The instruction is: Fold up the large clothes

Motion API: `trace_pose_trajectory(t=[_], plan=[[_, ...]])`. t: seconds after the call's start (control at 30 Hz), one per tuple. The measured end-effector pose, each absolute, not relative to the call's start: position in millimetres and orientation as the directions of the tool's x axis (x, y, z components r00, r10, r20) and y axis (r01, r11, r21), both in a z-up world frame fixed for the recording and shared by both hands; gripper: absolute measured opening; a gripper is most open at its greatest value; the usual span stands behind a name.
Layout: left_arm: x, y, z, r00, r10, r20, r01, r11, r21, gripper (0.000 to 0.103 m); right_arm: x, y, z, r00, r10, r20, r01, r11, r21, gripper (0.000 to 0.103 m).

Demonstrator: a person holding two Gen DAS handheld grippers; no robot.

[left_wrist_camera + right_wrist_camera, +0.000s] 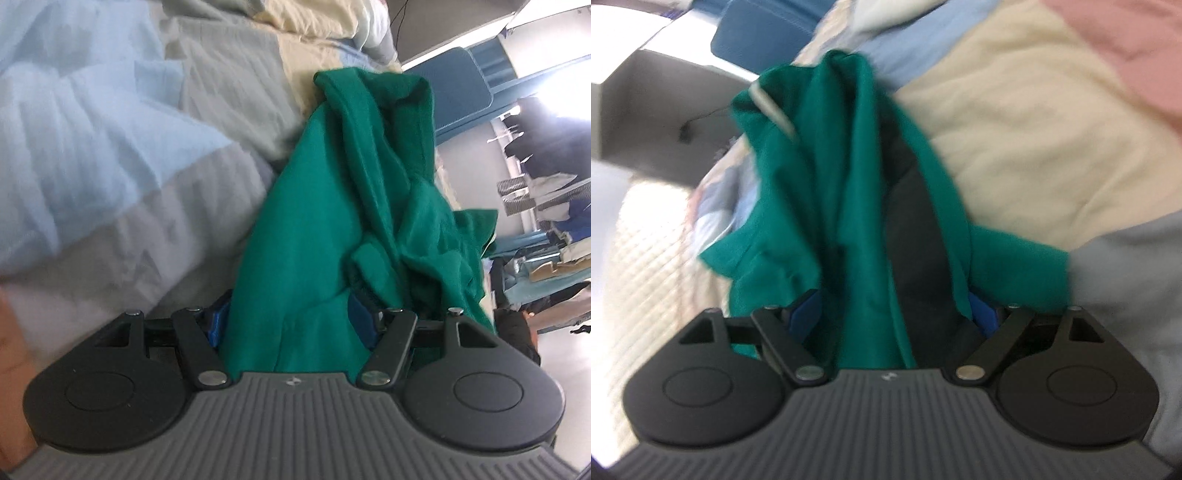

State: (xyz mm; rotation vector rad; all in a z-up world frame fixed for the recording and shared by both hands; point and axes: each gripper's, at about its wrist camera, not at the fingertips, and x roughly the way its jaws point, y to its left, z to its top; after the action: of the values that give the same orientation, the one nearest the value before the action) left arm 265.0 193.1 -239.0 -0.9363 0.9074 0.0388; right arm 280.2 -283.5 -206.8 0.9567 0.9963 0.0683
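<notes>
Green garment (pixel 314 229) bunched between both hand-held grippers, left (pixel 291 325) and right (pixel 894 314); fingertips hidden, grip undeterminable; bed quilt (pixel 1015 129) at 2 o'clock.

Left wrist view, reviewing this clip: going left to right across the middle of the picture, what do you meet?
Pale blue and grey quilt → bunched green garment, running down between the left gripper fingers → blue furniture panel → cluttered shelves at the far right.
</notes>
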Motion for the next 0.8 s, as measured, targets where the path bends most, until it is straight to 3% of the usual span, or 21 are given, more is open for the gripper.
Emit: trace_pose_trajectory(t=[0.13, 0.33, 0.6, 0.67, 0.8], plan=[[263.8, 189.9, -242.8, 0.636, -0.326, -0.699, -0.41, 0.625, -0.665, 0.069, 282.4, -266.5, -206.5, 0.543, 0.271, -0.795, 0.393, 0.754, 0.526, 0.082], [260.7, 194.9, -246.8, 0.648, -0.334, -0.685, -0.416, 0.598, -0.685, 0.069, 281.5, -254.0, -190.5, 0.574, 0.132, -0.808, 0.388, 0.825, 0.411, 0.083], [260.1, 192.9, -246.3, 0.646, -0.325, -0.691, -0.414, 0.612, -0.674, 0.069, 302.6, -262.9, -172.9, 0.543, 0.125, -0.83, 0.241, 0.924, 0.297, 0.084], [260.9, 192.3, -245.9, 0.645, -0.323, -0.693, -0.413, 0.615, -0.672, 0.069, 316.6, -264.5, -175.1, 0.495, 0.152, -0.856, 0.178, 0.946, 0.271, 0.095], [262.4, 192.1, -246.7, 0.643, -0.321, -0.696, -0.412, 0.621, -0.667, 0.069, 335.4, -270.7, -182.2, 0.421, 0.168, -0.892, 0.063, 0.975, 0.213, 0.096]])
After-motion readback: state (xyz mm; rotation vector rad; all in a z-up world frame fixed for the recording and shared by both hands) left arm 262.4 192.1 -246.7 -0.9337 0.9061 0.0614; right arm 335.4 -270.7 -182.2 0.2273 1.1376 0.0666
